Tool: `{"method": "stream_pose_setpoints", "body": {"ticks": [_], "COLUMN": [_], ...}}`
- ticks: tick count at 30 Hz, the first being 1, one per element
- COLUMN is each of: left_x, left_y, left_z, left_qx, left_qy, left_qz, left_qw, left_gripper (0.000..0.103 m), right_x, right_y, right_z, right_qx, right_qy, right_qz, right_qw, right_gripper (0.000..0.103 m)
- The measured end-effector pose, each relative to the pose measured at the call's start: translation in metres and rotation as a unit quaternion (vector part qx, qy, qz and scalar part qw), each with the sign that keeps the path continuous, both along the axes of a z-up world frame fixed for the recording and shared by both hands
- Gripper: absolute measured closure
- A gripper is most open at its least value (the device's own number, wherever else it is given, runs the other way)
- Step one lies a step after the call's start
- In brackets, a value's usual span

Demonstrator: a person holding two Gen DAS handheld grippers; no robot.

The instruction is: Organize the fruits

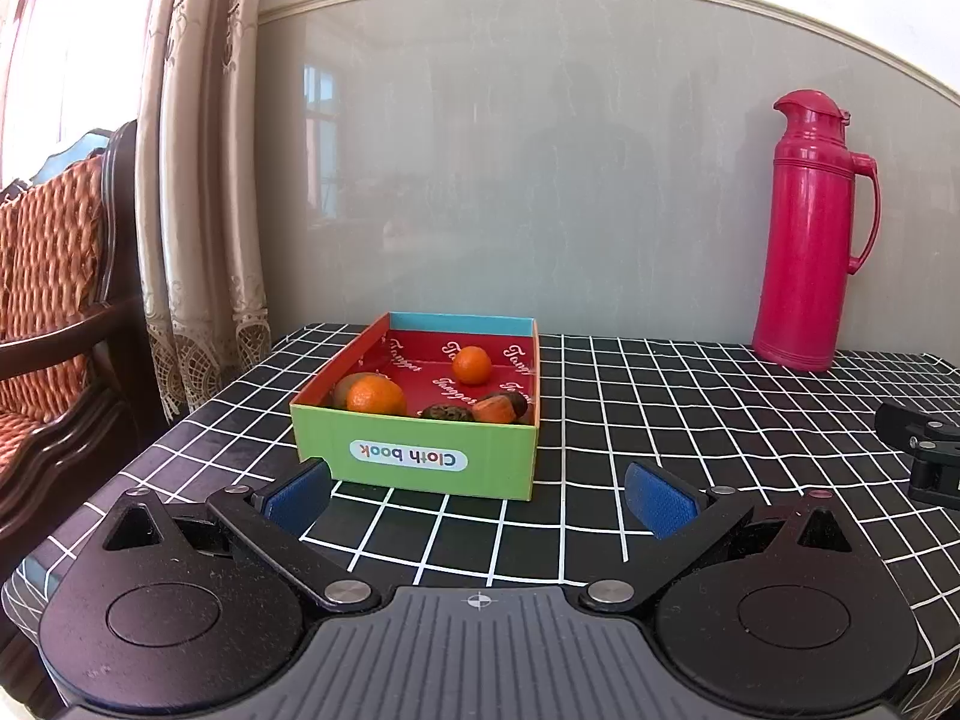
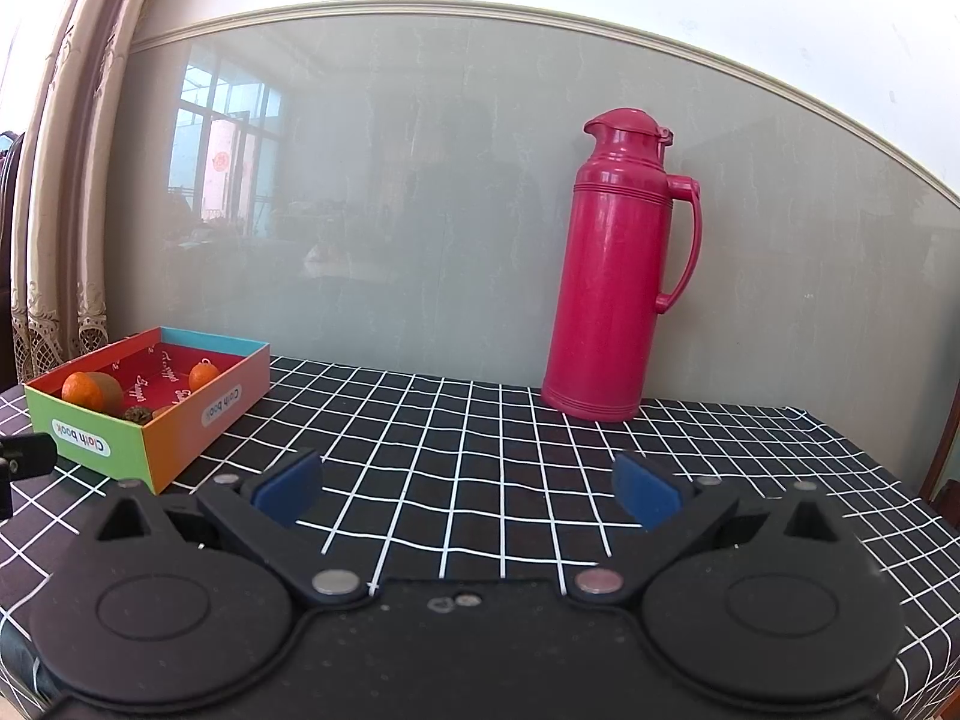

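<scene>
Two grippers hover low over the near edge of the tabletop (image 2: 480, 450), the left gripper (image 1: 480, 501) and the right gripper (image 2: 468, 489), both with blue pads spread wide and nothing between them. All the fruit I can see already sits in the box (image 1: 420, 456) toward the table's left edge: a big orange (image 1: 376, 394) in its near left corner, a small orange (image 1: 471, 365) farther back, and darker pieces (image 1: 480, 408) along the near wall that I cannot name. No loose fruit shows on the checked cloth, so the gathering looks finished or nearly so; any next move would call for checking the table for strays, or reaching over the box's near wall to tidy what is inside. A red flask (image 2: 618, 276) stands at the back edge against a glossy grey wall panel, with a curtain (image 1: 198, 180) and a chair (image 1: 54, 276) off beyond the left edge.
</scene>
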State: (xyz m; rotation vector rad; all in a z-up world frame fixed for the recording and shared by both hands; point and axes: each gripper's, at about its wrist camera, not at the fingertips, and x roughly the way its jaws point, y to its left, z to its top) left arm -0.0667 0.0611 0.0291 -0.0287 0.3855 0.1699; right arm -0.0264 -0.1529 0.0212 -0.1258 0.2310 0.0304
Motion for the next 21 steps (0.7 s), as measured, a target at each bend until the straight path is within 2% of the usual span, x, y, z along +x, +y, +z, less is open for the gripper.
{"method": "stream_pose_setpoints", "body": {"ticks": [11,16,21], "left_x": [0.001,-0.003,-0.004], "left_y": [-0.001,0.009,0.013], "left_z": [0.000,0.001,0.000], "left_qx": [0.001,-0.019,-0.035], "left_qy": [0.000,-0.014,-0.017], "left_qz": [0.000,0.032,0.018], "left_qw": [1.0000,0.9992,0.9991], "left_gripper": [0.000,0.000,0.000], "right_x": [0.000,0.000,-0.001], "right_y": [0.000,0.000,-0.001], "right_z": [-0.001,-0.001,-0.002], "right_qx": [-0.001,0.000,0.003], "right_qy": [0.001,0.001,0.002], "right_qz": [-0.003,-0.003,-0.006], "right_qw": [1.000,1.000,1.000], "right_gripper": [0.000,0.000,0.000]}}
